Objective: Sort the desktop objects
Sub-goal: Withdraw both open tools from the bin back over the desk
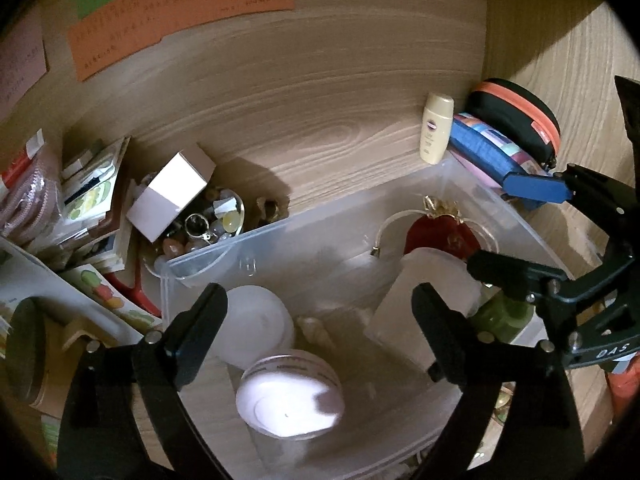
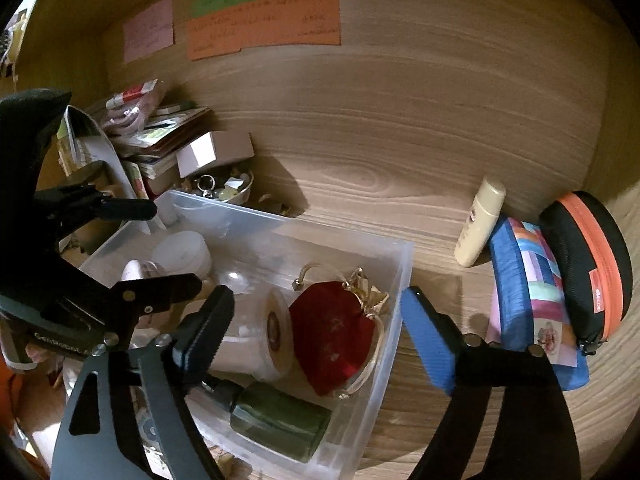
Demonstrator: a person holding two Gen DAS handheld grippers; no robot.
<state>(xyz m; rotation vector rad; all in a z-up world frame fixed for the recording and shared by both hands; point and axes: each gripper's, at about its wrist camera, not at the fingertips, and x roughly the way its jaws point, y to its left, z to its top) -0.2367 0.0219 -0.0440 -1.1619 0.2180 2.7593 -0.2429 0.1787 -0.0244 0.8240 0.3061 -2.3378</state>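
A clear plastic bin (image 1: 208, 254) (image 2: 400, 280) stands on the wooden desk. It holds white jars (image 1: 260, 330) (image 2: 184, 254), a white-lidded cup (image 1: 290, 398), a frosted tub (image 1: 432, 304) (image 2: 256, 332), a red heart pouch (image 1: 440, 236) (image 2: 336, 332) and a green bottle (image 1: 504, 314) (image 2: 280, 420). My left gripper (image 1: 320, 320) hangs open and empty above the bin. My right gripper (image 2: 316, 332) is open and empty over the bin's right wall. A cream lotion bottle (image 1: 436, 128) (image 2: 480, 226) stands behind the bin.
A blue patchwork pouch (image 1: 492, 148) (image 2: 528, 304) and a black-orange zip case (image 1: 520, 116) (image 2: 592, 264) lean in the right corner. A bowl of trinkets (image 1: 208, 224) (image 2: 224, 190) under a white box (image 1: 172, 196) (image 2: 216, 152), and stacked booklets (image 1: 96, 200) (image 2: 160, 136), crowd the left.
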